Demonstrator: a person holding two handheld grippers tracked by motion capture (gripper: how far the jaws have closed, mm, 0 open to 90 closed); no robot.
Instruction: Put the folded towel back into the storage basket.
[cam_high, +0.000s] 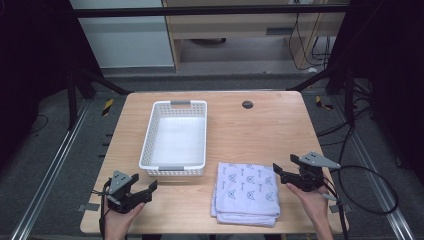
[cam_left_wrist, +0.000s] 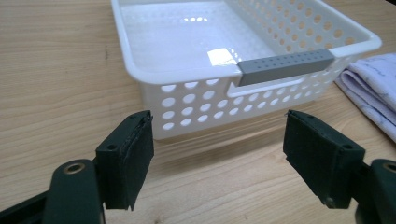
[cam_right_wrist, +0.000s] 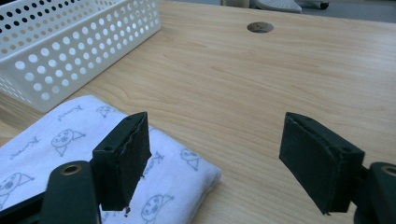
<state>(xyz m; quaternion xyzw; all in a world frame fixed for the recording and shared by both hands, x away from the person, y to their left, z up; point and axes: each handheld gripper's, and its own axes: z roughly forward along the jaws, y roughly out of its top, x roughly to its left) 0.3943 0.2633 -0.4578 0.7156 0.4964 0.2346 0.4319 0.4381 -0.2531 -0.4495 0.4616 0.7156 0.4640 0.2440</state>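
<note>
1. a round grommet hole (cam_high: 247, 104) sits in the wooden table (cam_high: 270, 130) at 1 o'clock from the folded cloth (cam_high: 247, 192); nothing lies between cloth and basket (cam_high: 176, 136).
2. the white perforated plastic basket, grey-handled, is empty, at 10 o'clock from the cloth.
3. the cloth is soft, pale, printed with small faces, lying at the near edge.
4. the left gripper (cam_high: 145, 190) and right gripper (cam_high: 281, 170) gape wide, holding nothing; the right one is at the cloth's 3 o'clock corner.

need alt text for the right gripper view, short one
An open claw hovers low over a wooden table, its left pad above a corner of a folded white towel printed with small cartoon faces. A white perforated basket sits at upper left, and a round hole marks the tabletop farther back.
</note>
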